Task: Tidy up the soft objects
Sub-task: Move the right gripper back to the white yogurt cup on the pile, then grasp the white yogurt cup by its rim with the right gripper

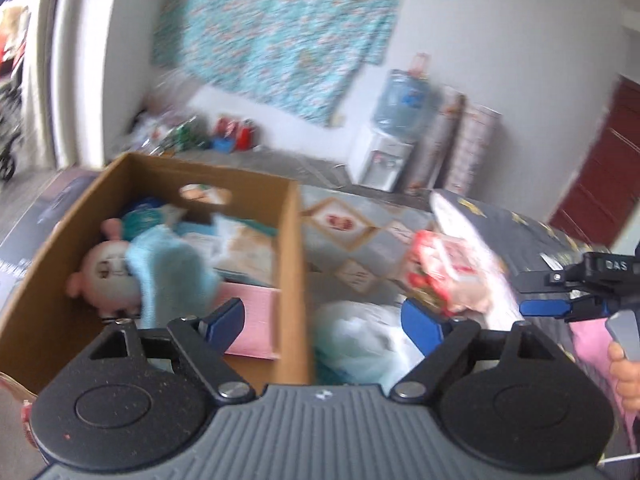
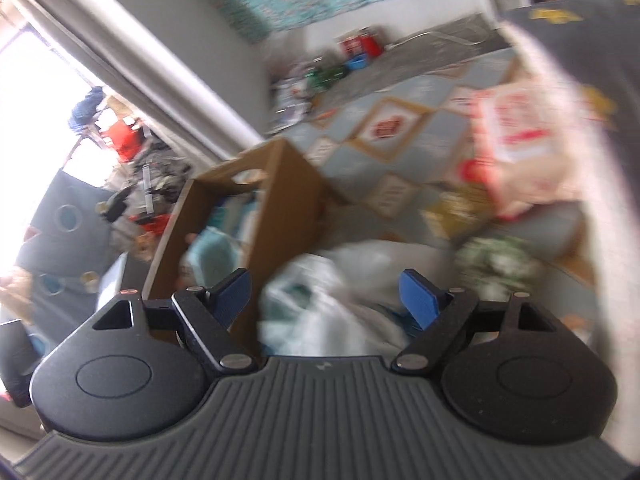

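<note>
Just ahead of the released, empty left claw [image 1: 324, 320] lies a white plastic bag [image 1: 356, 336], probably light, limp and slippery, best pinched at a bunched fold.

Daylit, heavy motion blur, window [image 2: 44, 92] glare left, fisheye-bent edges.

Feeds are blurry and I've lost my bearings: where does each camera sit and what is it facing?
Left wrist: on the left gripper, angled down at the box and white bag; open fingers, the right gripper and a hand show.
Right wrist: on the right gripper, tilted, facing the bag and box; only its open fingers show.
Shared: box, bag, patterned mat, teal cloth.
</note>
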